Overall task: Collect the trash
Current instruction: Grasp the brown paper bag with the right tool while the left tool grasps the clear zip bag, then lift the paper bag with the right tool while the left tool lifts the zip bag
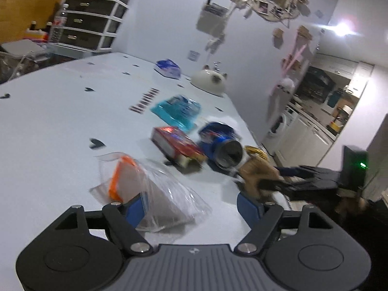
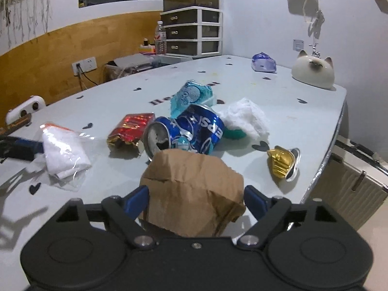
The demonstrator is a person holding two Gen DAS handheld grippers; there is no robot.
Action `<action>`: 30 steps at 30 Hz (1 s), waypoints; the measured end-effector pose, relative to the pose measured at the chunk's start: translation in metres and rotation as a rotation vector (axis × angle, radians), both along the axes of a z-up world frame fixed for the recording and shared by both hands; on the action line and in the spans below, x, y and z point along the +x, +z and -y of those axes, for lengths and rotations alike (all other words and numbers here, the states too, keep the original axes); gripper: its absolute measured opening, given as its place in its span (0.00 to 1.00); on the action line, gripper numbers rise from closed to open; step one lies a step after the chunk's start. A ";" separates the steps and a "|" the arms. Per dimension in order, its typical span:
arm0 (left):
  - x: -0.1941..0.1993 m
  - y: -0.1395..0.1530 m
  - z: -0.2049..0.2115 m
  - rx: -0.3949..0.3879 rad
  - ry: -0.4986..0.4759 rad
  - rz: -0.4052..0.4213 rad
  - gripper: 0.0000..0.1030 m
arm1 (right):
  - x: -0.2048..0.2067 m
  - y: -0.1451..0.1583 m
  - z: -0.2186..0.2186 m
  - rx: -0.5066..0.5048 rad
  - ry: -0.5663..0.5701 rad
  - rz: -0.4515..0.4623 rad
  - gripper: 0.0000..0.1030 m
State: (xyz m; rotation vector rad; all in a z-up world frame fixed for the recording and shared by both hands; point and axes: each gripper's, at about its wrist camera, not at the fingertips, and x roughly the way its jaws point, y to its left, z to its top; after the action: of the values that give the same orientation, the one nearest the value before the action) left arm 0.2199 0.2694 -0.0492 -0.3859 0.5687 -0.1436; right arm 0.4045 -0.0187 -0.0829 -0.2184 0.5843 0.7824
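Observation:
A crumpled brown paper bag (image 2: 194, 194) stands on the white table (image 2: 303, 121) between my right gripper's (image 2: 196, 201) blue pads, which touch it on both sides. A clear plastic bag (image 1: 155, 194) with an orange strip and white paper inside lies between my left gripper's (image 1: 191, 207) fingers. It rests against the left pad (image 1: 134, 208) and stays apart from the right one. Beyond lie a dented blue Pepsi can (image 2: 194, 131), a red wrapper (image 2: 131, 131), a teal wrapper (image 2: 191, 97), white tissue (image 2: 245, 118) and a gold capsule (image 2: 283, 162).
A cat-shaped ceramic pot (image 2: 312, 72) and a blue-white packet (image 2: 263, 63) sit at the table's far end. A drawer unit (image 2: 191, 31) stands behind the table. The table's edge runs down the right, with a beige case (image 2: 351, 194) below it.

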 end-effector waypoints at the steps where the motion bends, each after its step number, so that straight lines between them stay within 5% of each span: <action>1: -0.002 0.000 0.003 -0.004 0.006 -0.004 0.74 | 0.002 -0.001 0.000 0.011 -0.006 -0.009 0.84; 6: -0.005 -0.002 0.008 -0.038 0.081 -0.023 0.64 | 0.009 -0.004 0.000 0.067 -0.019 -0.068 0.77; 14: 0.003 0.000 0.006 -0.048 0.176 -0.048 0.52 | -0.013 -0.003 0.000 0.153 -0.067 -0.100 0.47; 19: 0.012 0.001 0.003 -0.060 0.203 -0.063 0.40 | -0.033 -0.004 0.000 0.176 -0.103 -0.106 0.41; 23: 0.018 -0.002 0.004 -0.074 0.257 -0.083 0.19 | -0.044 -0.003 0.001 0.182 -0.158 -0.113 0.38; 30: 0.010 0.006 0.019 -0.039 0.269 -0.087 0.13 | -0.060 0.000 0.002 0.174 -0.207 -0.128 0.37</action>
State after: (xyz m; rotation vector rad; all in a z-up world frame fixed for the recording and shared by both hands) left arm 0.2302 0.2502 -0.0436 -0.5044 0.5949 0.1214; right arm 0.3450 -0.0207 -0.0833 0.0526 0.6445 0.6449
